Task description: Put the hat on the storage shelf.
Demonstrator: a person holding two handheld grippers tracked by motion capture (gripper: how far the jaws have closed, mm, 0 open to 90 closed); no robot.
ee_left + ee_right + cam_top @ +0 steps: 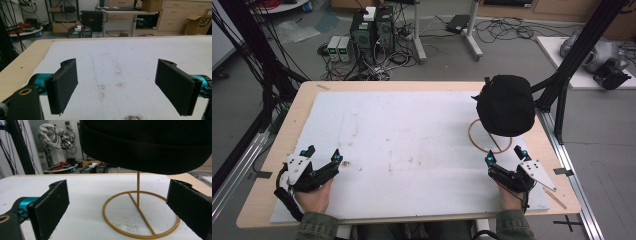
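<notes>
Facing the black knit beanie (147, 142) perched on its yellow wire stand (138, 205) for reach, right claw (504, 156) gapes wide, empty; left claw (323, 153) likewise wide, parked on the bench (272, 200).

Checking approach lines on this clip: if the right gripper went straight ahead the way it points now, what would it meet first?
Probably the gold wire stand: the right gripper, jaws open, points at its ring base and upright rod. The black hat on that stand hangs above the line, so the gripper would likely pass under its brim, though depth is hard to judge.

Black hat (506, 104) on gold stand (490, 137); right hand-held gripper (505, 154) near.
</notes>
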